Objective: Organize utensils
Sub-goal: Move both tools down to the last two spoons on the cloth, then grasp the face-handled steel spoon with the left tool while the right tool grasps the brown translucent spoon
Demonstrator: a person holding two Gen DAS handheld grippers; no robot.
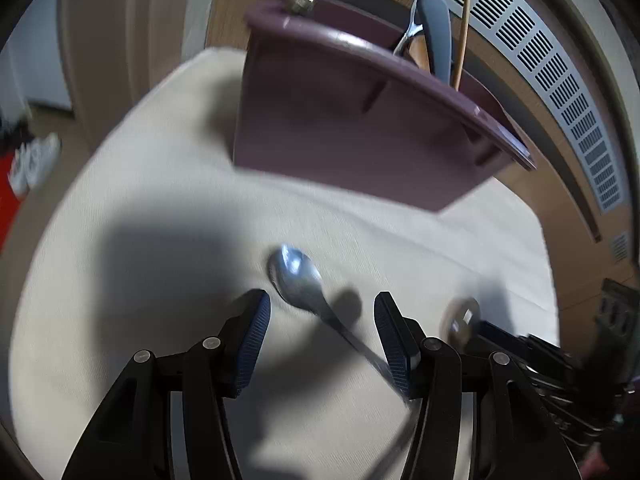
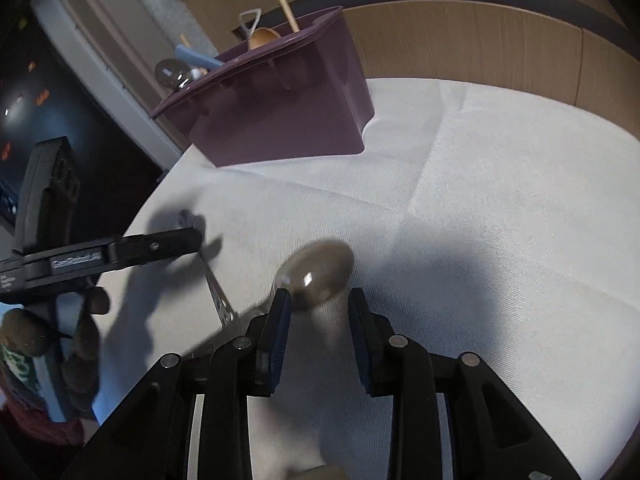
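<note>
A purple utensil caddy stands at the back of the white cloth, also in the right wrist view, holding several utensils. A metal spoon lies on the cloth between my left gripper's open fingers; its handle runs under the right finger. My right gripper is open with a larger metal spoon lying just ahead of it, bowl between the fingertips, handle passing under the left finger. The left gripper shows in the right wrist view at left.
A white cloth covers the table. A wooden wall with a metal vent stands behind the caddy. The table's left edge drops to a dark floor. The person's hand is at lower left.
</note>
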